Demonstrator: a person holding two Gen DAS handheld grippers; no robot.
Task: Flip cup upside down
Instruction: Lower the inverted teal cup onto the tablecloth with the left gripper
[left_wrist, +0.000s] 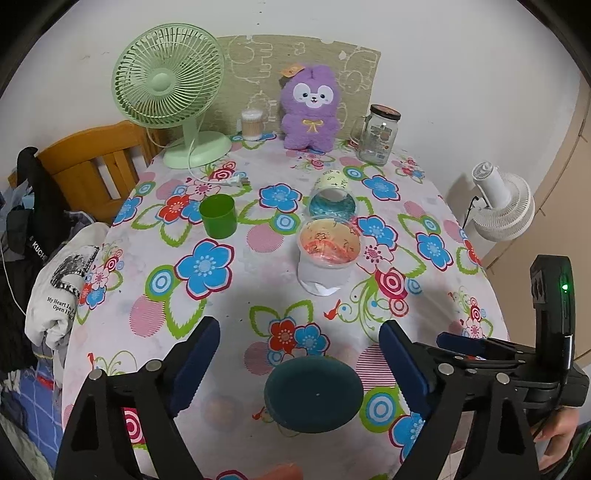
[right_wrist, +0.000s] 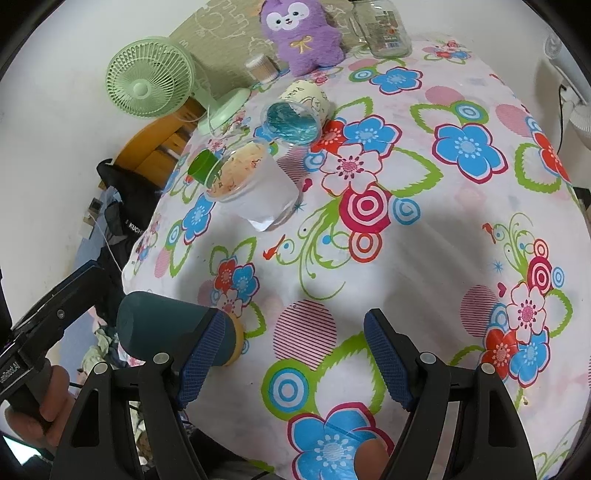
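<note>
Dark teal cup (left_wrist: 313, 393) upside down on floral worktop (left_wrist: 258, 258), base up, near front edge, seen between left gripper (left_wrist: 299, 369) fingers but not touched by them; left fingers spread wide w/ blue pads either side. Same cup in right wrist view (right_wrist: 166, 328) at lower left, yellowish rim against cloth, partly behind right gripper's left finger (right_wrist: 203, 350). Right gripper (right_wrist: 291, 354) fingers spread too, nothing between them, over bare patterned cloth. Further back: clear plastic cup w/ orange print (left_wrist: 327, 254) upright at mid-worktop, clear cup w/ blue inside (left_wrist: 332, 201) lying on its side just behind it (mouth toward camera), small green cup (left_wrist: 218, 216) upright to the left. Along back wall: green desk fan (left_wrist: 170, 88), cotton-swab tub (left_wrist: 252, 123), purple plush (left_wrist: 310, 110), glass jar w/ dark lid (left_wrist: 380, 133).
</note>
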